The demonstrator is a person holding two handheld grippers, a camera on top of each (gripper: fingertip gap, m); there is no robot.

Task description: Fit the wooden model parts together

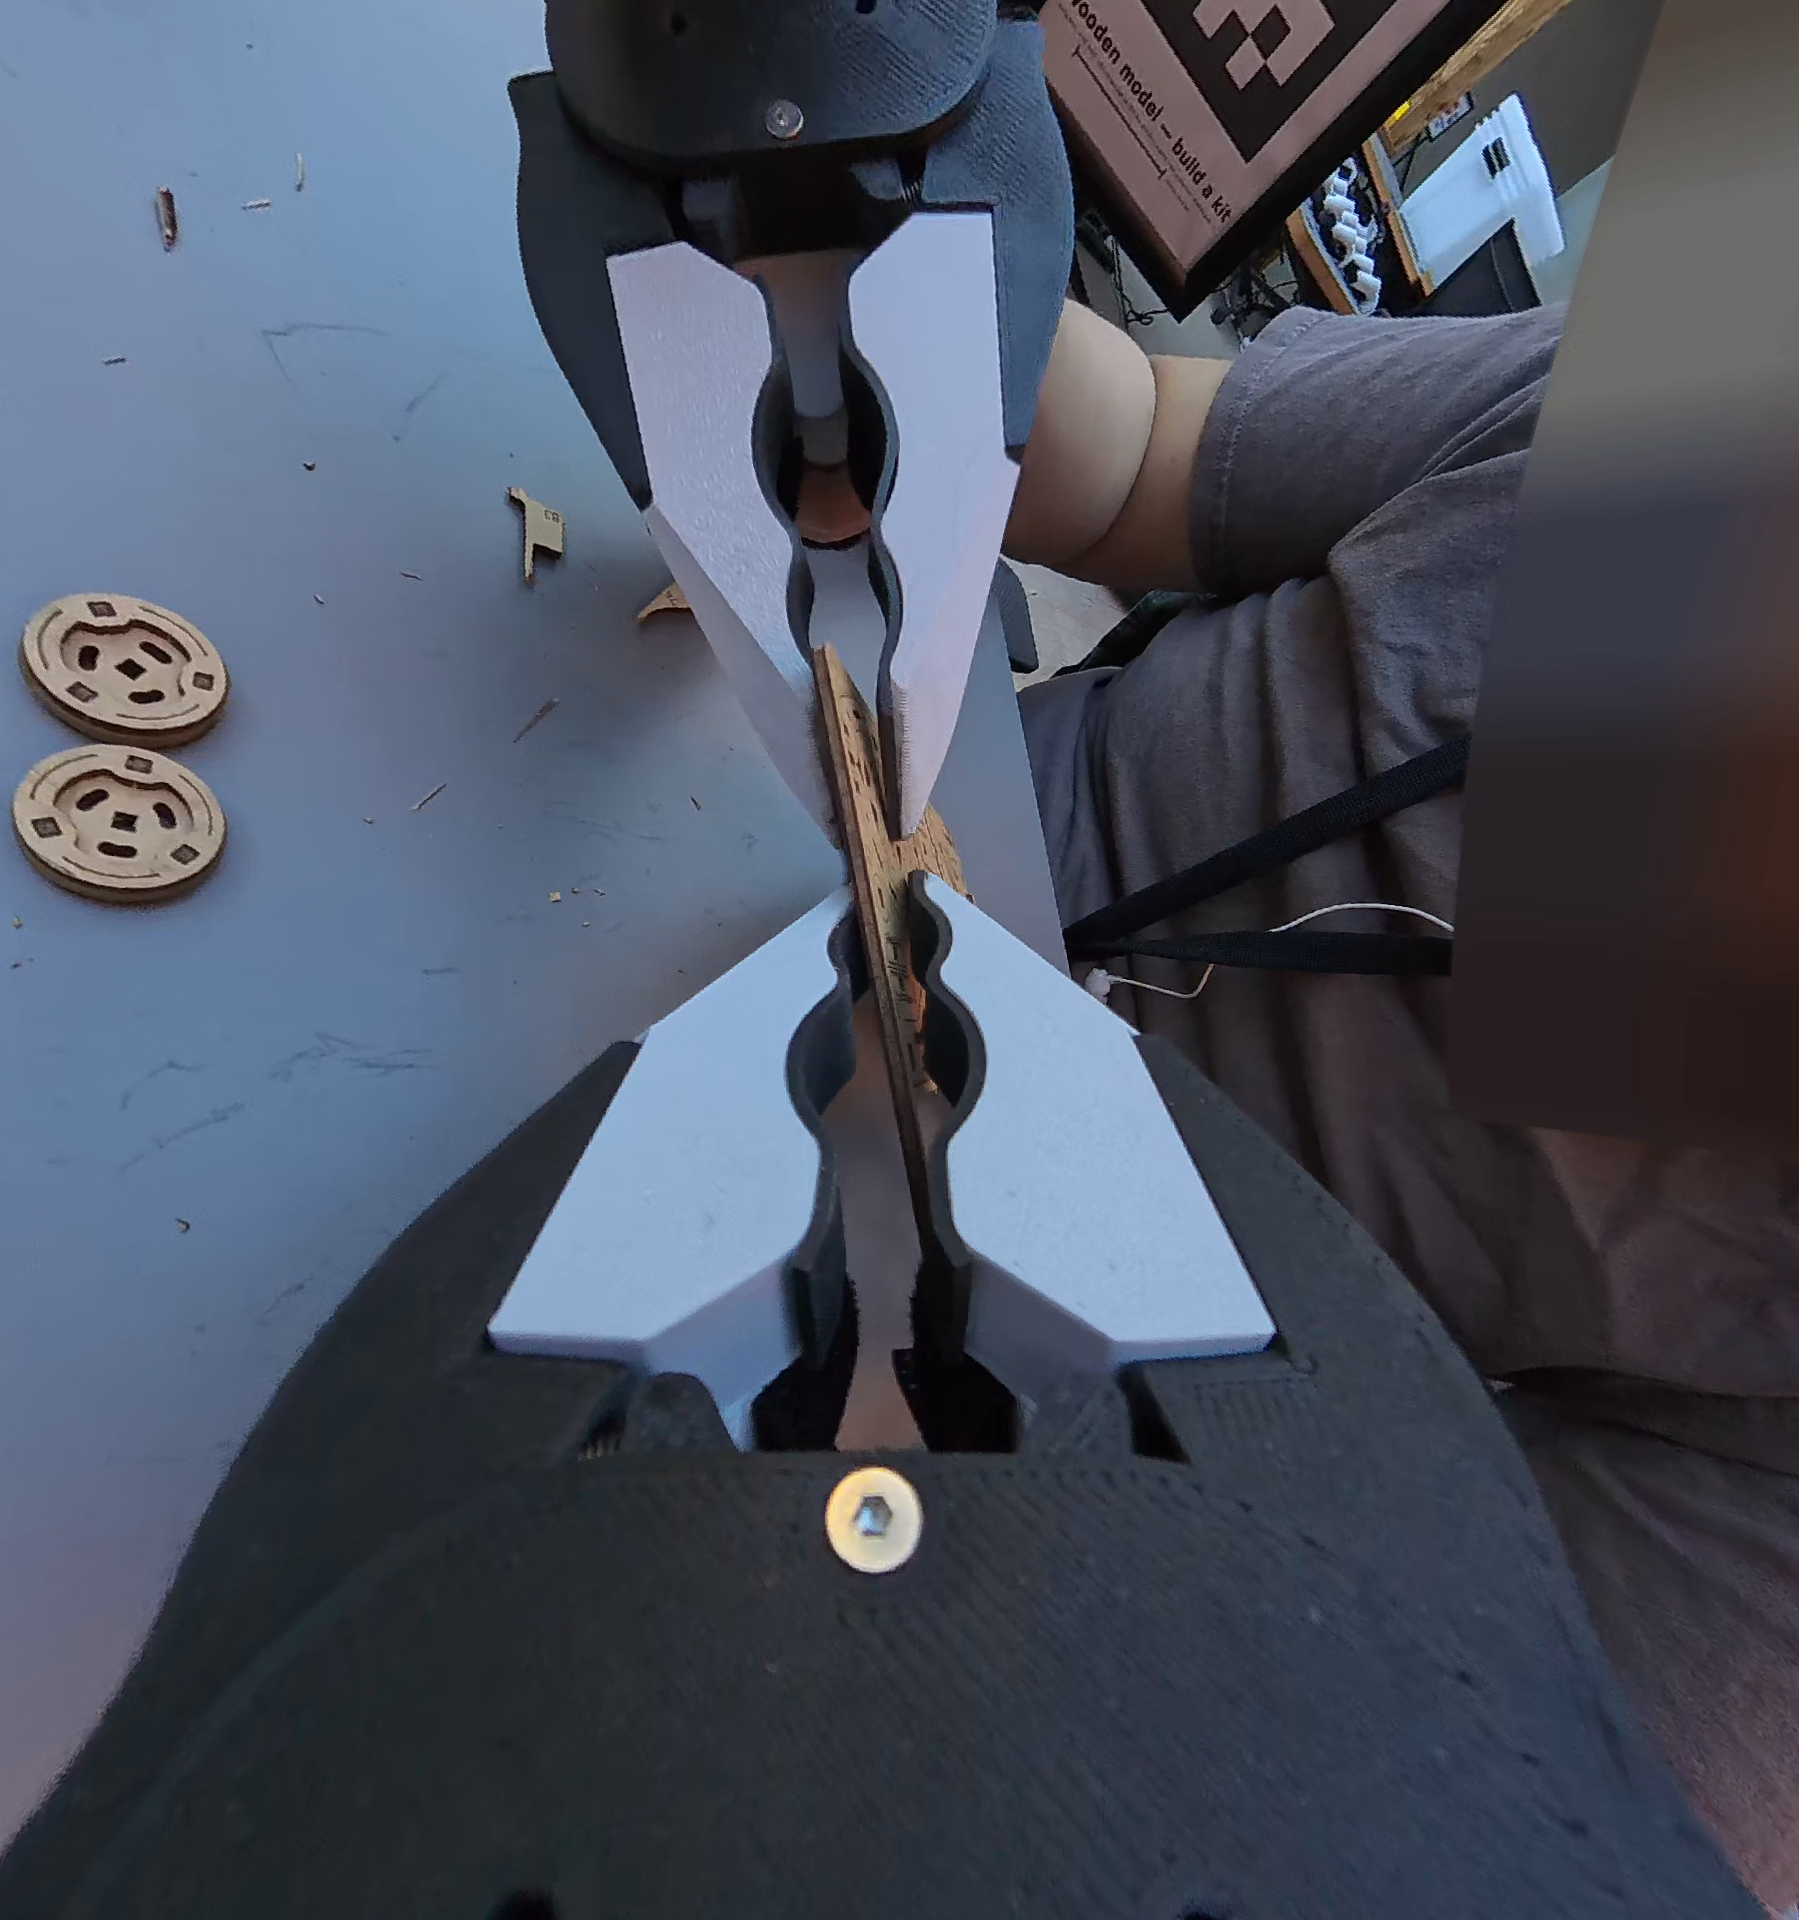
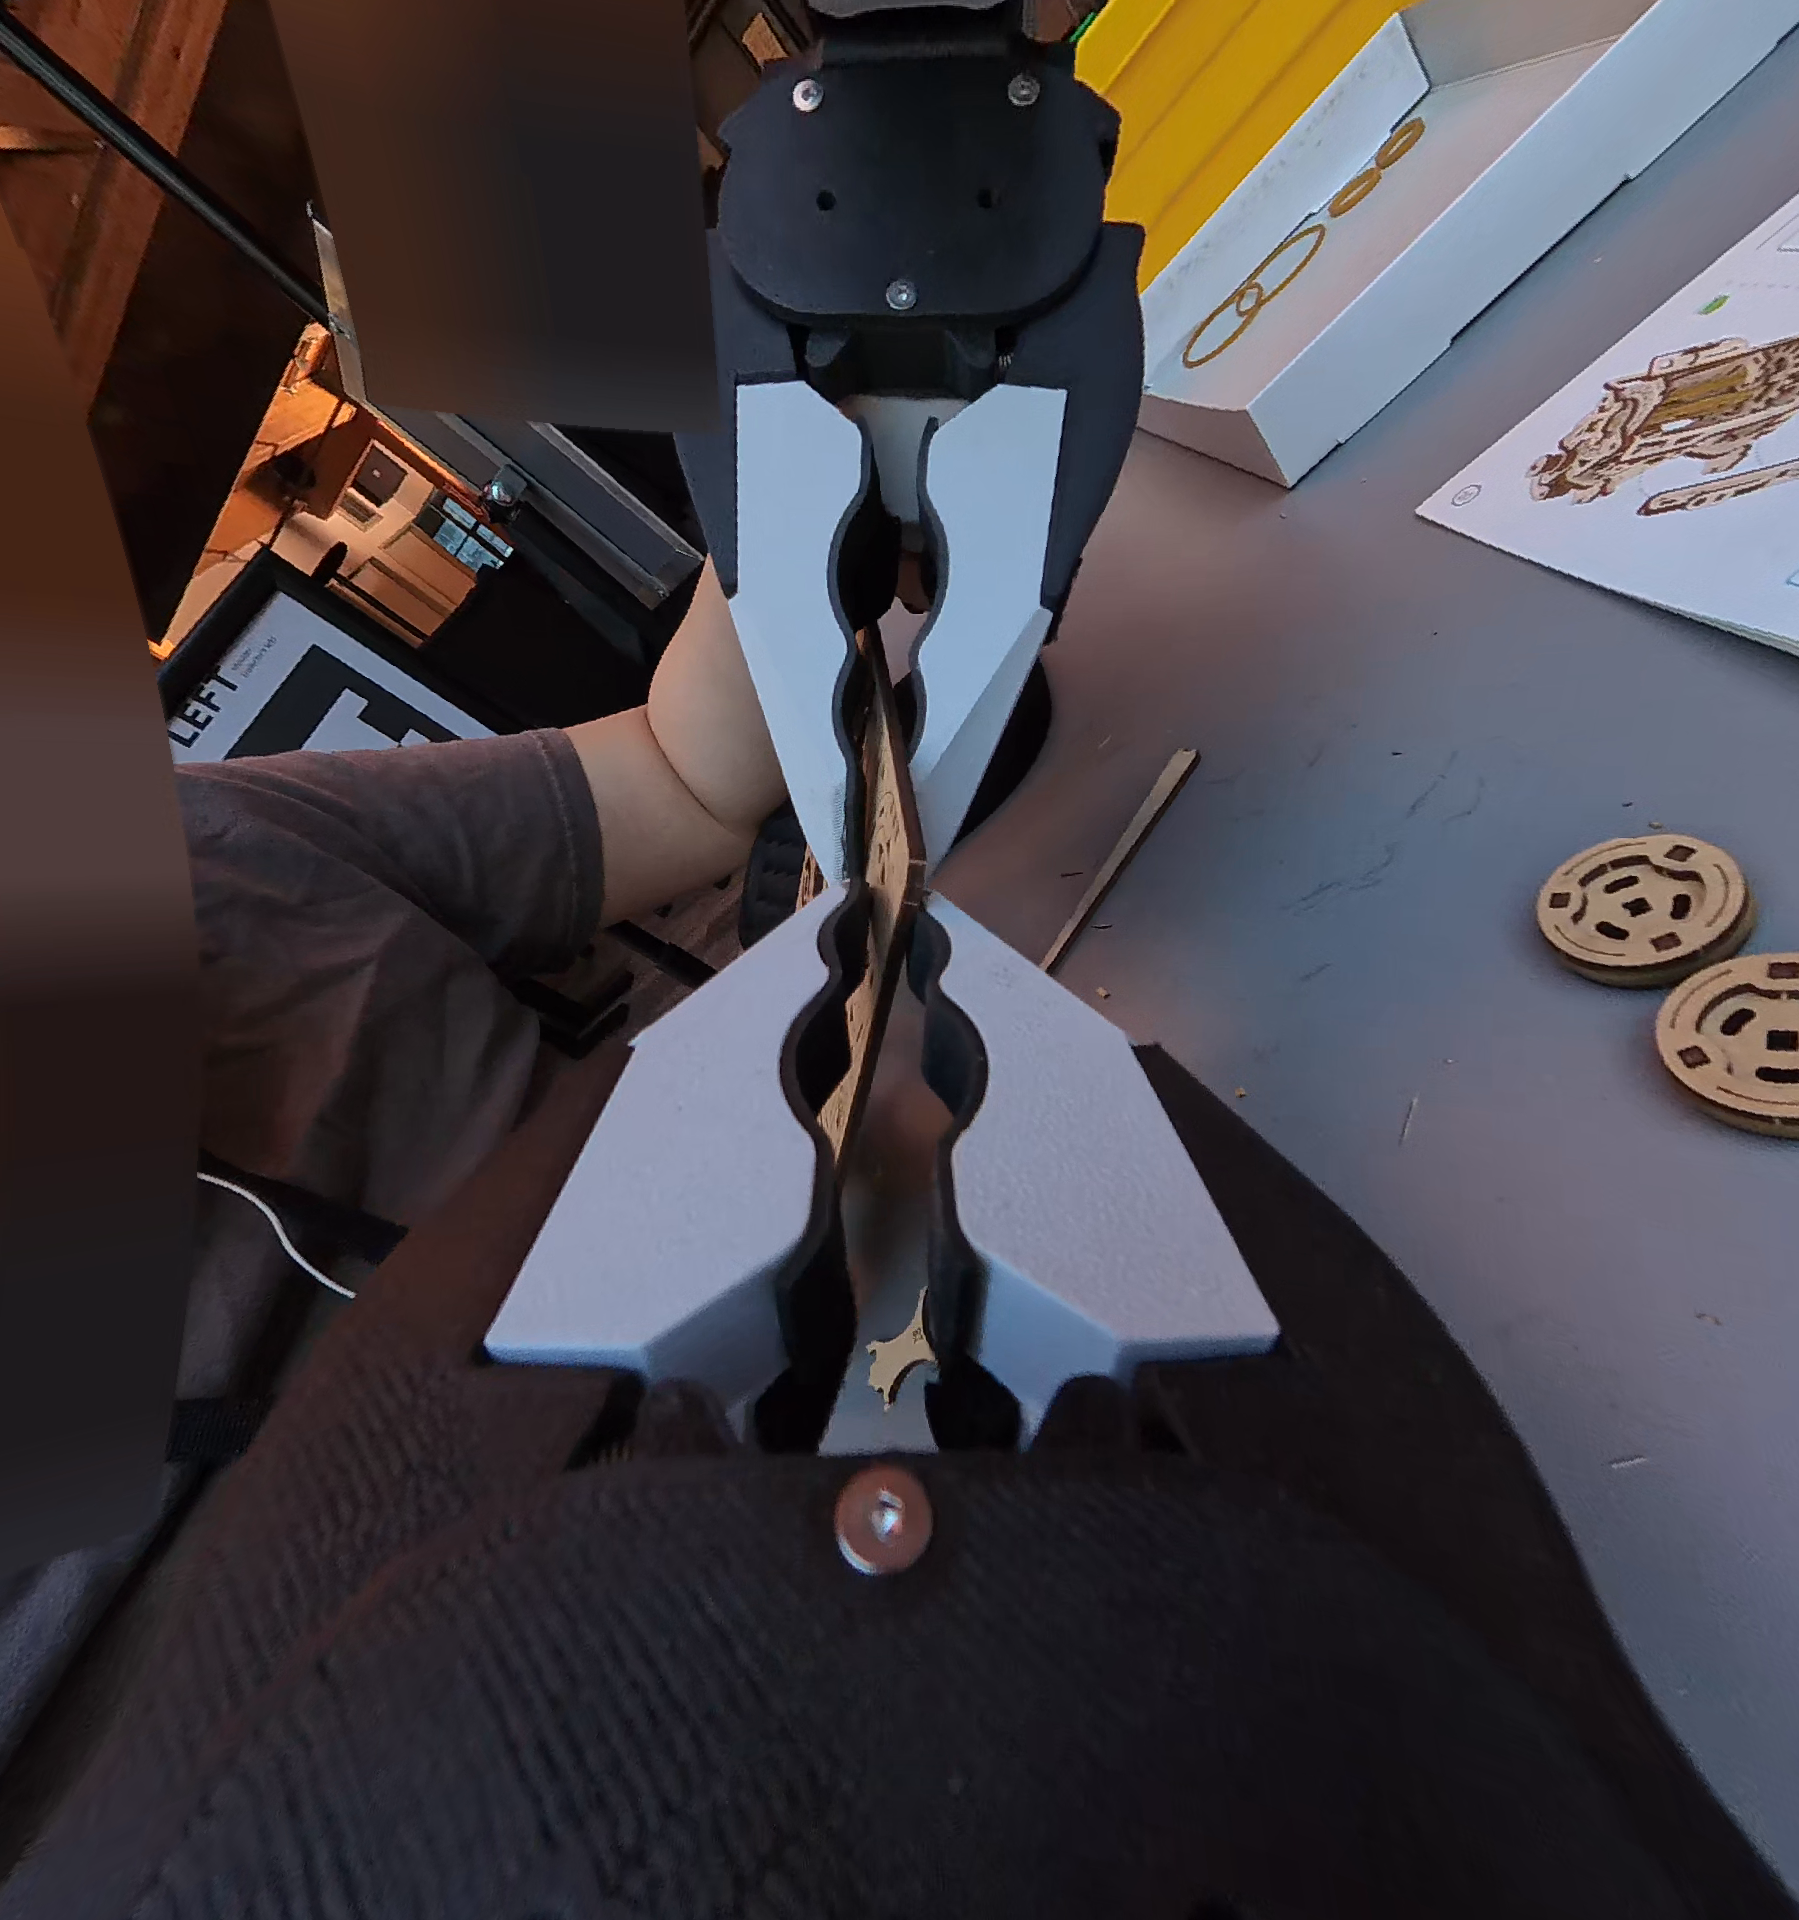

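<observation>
Both tools meet tip to tip above the bench (image 1: pixel 251 1039): my left tool (image 1: pixel 882 914) and right tool (image 2: pixel 882 914) each pinch the same thin wooden panel (image 1: pixel 879 883) edge-on; two wooden discs (image 1: pixel 123 746) lie nearby.
</observation>
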